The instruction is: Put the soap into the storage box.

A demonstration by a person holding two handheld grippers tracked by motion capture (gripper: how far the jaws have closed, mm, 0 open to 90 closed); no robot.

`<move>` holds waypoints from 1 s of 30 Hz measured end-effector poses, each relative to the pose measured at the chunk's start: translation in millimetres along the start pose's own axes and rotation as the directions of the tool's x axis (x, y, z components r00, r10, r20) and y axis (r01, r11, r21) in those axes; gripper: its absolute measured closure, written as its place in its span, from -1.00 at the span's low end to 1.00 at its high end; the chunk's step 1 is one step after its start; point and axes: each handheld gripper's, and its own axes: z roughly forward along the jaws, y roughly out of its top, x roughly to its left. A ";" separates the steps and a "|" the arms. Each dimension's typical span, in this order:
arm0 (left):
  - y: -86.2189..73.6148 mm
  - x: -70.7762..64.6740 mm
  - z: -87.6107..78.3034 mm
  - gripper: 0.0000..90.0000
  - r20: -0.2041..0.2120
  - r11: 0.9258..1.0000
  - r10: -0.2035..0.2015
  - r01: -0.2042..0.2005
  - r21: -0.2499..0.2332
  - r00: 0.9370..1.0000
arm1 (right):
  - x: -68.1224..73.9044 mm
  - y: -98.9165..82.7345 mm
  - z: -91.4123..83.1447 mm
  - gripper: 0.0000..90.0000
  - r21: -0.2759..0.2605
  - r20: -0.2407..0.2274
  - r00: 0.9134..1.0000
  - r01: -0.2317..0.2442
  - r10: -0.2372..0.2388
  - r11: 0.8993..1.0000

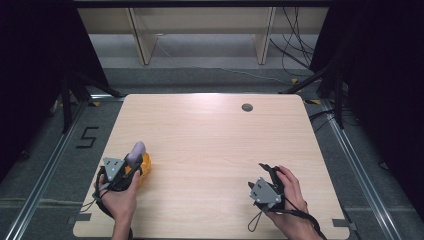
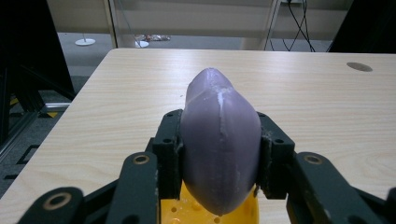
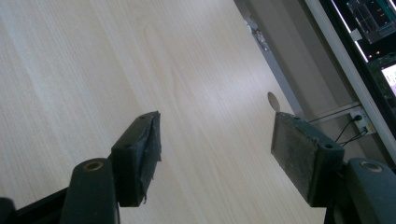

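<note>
My left gripper (image 1: 131, 167) is shut on a smooth purple eggplant-shaped piece (image 2: 219, 140), which stands up between its two black jaws and points away from me. The same purple piece (image 1: 135, 151) shows at the table's near left in the high view. Right under it lies a yellow object with small holes (image 2: 187, 212), seen as yellow-orange (image 1: 145, 165) beside the gripper. My right gripper (image 1: 267, 172) rests at the near right of the table, open, its worn pads (image 3: 150, 149) wide apart with only bare wood between them.
The light wooden table (image 1: 210, 145) has a round grey cable hole (image 1: 247, 107) near its far edge. Beyond it stand wooden shelf legs (image 1: 142, 40) and loose cables (image 1: 295, 50) on the floor. Metal floor rails (image 1: 45, 170) run along both sides.
</note>
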 end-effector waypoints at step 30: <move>-10.0 -1.0 9.3 0.30 0.007 0.994 0.000 -0.001 0.107 1.000 | 1.6 0.0 1.1 -0.26 0.005 -0.007 1.000 -0.015 0.015 1.000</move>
